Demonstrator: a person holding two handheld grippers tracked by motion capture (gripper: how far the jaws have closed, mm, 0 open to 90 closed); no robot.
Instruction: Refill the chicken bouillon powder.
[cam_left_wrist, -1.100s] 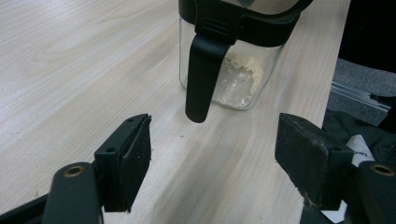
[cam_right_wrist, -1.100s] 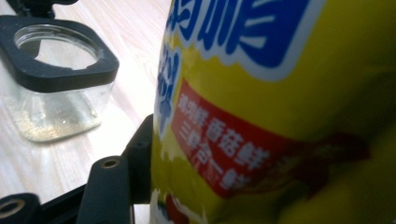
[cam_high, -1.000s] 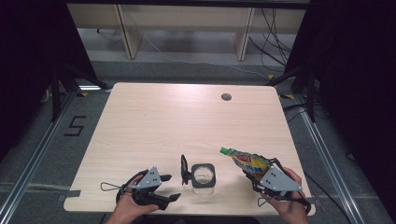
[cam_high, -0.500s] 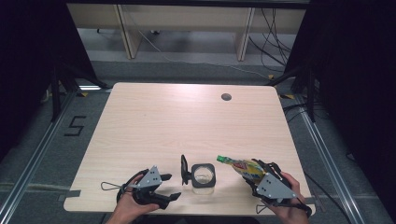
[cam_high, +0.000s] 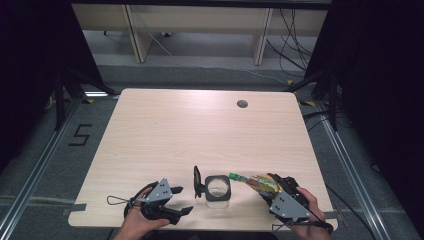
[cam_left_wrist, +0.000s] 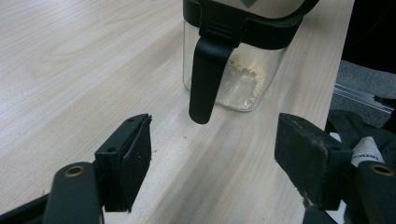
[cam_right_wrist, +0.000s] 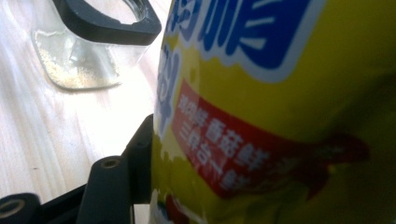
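**Soft Packet Tipped Toward Glass Jar**

Though light by the look of it, wants gentle handling: yellow packet, printed film, soft and crinkly, likely slippery and quick to buckle under a hard squeeze. Best taken across the body, below the green-tipped open end, as now.

Going left to right across the bench:

- Left tongs, near the front edge: released, jaws standing wide apart with nothing between them, aimed at the jar's black lid flap just ahead. Not touching it.
- Glass jar, standing upright near the front edge, between both tongs: stiff, probably fairly heavy, breakable, smooth-sided. Black rim on top, lid swung open to its left, a thin layer of pale powder or crumbs at the bottom. Safest hold judged to be the black rim or the flap, not the bare glass.
- Right tongs: clenched on the packet, which lies tilted, its open end just beside the jar's rim.

Count: one jar, one packet, two tongs, one bench.
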